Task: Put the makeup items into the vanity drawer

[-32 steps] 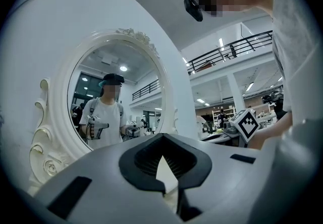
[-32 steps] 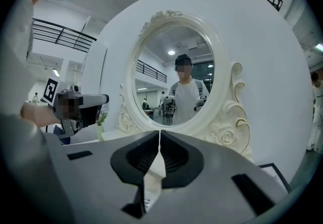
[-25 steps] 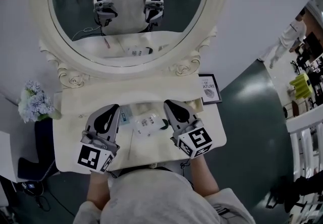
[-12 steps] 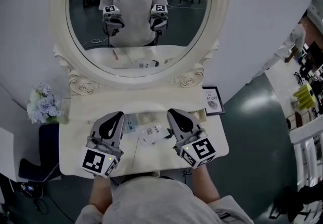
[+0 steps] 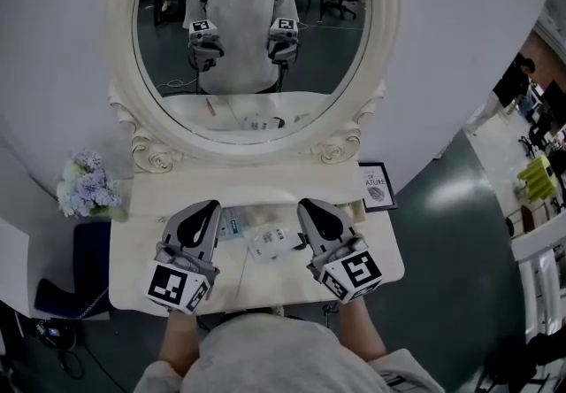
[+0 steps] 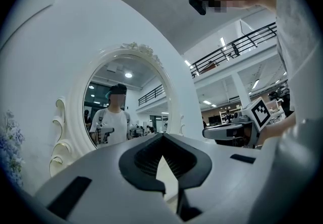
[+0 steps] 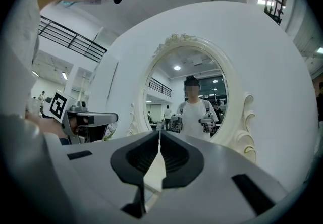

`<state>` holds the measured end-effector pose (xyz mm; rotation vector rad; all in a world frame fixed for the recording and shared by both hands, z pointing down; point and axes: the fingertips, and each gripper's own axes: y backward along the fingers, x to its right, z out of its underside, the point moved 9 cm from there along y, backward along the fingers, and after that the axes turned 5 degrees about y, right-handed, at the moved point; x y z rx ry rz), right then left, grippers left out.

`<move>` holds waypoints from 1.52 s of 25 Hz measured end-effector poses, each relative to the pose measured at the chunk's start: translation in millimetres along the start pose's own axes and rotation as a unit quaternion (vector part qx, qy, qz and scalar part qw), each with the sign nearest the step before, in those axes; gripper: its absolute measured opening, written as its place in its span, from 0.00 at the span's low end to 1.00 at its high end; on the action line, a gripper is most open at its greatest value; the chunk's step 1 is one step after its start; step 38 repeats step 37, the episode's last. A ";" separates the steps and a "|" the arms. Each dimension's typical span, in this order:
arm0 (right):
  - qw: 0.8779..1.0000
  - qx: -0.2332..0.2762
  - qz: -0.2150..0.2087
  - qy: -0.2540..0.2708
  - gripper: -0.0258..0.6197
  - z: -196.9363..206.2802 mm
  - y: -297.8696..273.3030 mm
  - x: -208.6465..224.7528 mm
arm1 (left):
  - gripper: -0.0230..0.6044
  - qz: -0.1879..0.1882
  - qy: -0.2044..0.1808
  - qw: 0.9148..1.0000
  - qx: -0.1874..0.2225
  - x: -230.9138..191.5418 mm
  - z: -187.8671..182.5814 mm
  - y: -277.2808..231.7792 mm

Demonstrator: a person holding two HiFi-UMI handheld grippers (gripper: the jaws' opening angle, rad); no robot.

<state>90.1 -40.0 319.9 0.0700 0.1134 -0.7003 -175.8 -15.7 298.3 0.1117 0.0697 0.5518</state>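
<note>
On the cream vanity top (image 5: 141,241), between my two grippers, lies a white bottle with a dark cap (image 5: 268,242). A small blue-and-white box (image 5: 232,223) and a pale packet (image 5: 259,214) lie just behind it. My left gripper (image 5: 206,207) (image 6: 162,137) hovers left of the items, shut and holding nothing. To their right, the right gripper (image 5: 309,204) (image 7: 159,134) is also shut and holds nothing. Both point at the oval mirror (image 5: 256,37). The drawer does not show in any view.
A framed card (image 5: 378,186) stands at the vanity's back right. A bunch of pale blue flowers (image 5: 86,189) sits off the left end. The mirror's carved frame (image 5: 340,145) rises right behind the items. A dark floor surrounds the vanity.
The head view has lifted, showing more of the mirror. Both grippers stay shut in about the same places beside the items.
</note>
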 end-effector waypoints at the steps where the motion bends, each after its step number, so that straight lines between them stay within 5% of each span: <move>1: 1.000 0.001 0.000 0.001 0.08 -0.2 0.5 -0.5 | 0.06 -0.001 0.000 1.000 0.001 -0.1 0.2 0.4; 38: 1.000 0.023 -0.005 -0.001 0.08 -7.4 0.6 -13.6 | 0.06 0.001 0.009 1.000 0.012 -1.7 -2.8 8.3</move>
